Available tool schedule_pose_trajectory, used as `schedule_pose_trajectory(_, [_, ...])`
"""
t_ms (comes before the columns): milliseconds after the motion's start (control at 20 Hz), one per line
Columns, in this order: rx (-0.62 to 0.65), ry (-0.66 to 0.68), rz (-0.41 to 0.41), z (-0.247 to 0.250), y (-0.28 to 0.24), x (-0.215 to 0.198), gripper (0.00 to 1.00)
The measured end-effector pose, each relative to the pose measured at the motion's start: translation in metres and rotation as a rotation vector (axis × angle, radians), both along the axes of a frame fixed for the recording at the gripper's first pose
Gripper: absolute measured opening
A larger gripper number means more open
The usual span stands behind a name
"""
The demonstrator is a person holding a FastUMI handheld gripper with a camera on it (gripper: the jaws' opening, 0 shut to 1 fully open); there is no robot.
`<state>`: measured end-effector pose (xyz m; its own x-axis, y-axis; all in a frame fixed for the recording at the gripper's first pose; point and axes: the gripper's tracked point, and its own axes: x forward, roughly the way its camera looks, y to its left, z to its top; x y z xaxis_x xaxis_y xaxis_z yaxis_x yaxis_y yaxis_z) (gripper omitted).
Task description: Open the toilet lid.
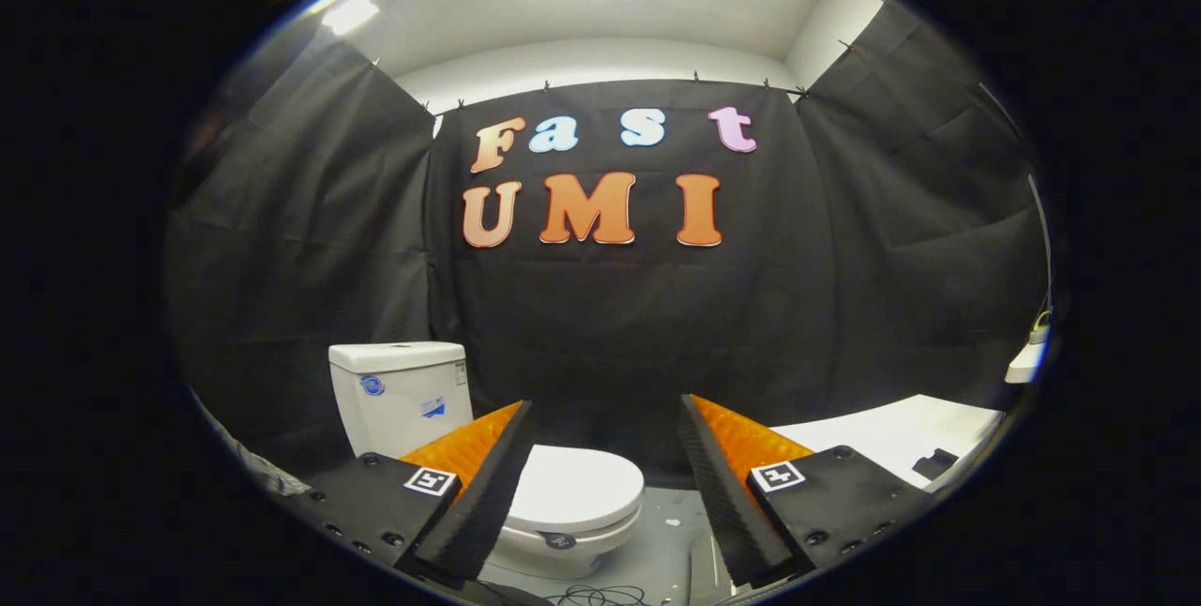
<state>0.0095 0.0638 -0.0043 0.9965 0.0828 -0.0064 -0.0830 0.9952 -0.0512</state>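
You are holding the claw (605, 418) wide, gripping nothing. The toilet (554, 503) is sitting beyond and below its fingers, partly behind the left one, its lid (577, 486) lying closed, long axis running from tank (402, 390) toward you, front pointing rightward.

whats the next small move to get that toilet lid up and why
Probably ease the tool forward and down toward the front lip of the toilet lid. The lid lies shut on the bowl, beyond the fingers and apart from them, partly behind the left one. The fingers stand wide open with nothing between them, so closing the gap to the lid's edge seems the first step.
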Motion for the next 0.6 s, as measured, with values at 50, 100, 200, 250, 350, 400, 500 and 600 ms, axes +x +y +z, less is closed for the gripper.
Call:
schedule_pose_trajectory(50, [0.005, 0.002, 0.019, -0.003, 0.012, 0.003, 0.98])
schedule_pose_trajectory(100, [0.01, 0.012, 0.039, -0.008, 0.023, 0.006, 0.98])
schedule_pose_trajectory(200, [0.018, 0.031, 0.064, -0.016, 0.035, 0.01, 0.98])
schedule_pose_trajectory(250, [0.021, 0.033, 0.07, -0.017, 0.038, 0.013, 0.98])
schedule_pose_trajectory(350, [0.034, 0.035, 0.071, -0.018, 0.039, 0.017, 0.98])
schedule_pose_trajectory(400, [0.048, 0.039, 0.069, -0.02, 0.04, 0.022, 0.98])
schedule_pose_trajectory(500, [0.082, 0.052, 0.059, -0.026, 0.04, 0.033, 0.98])
schedule_pose_trajectory(600, [0.121, 0.082, 0.055, -0.039, 0.044, 0.042, 0.98])
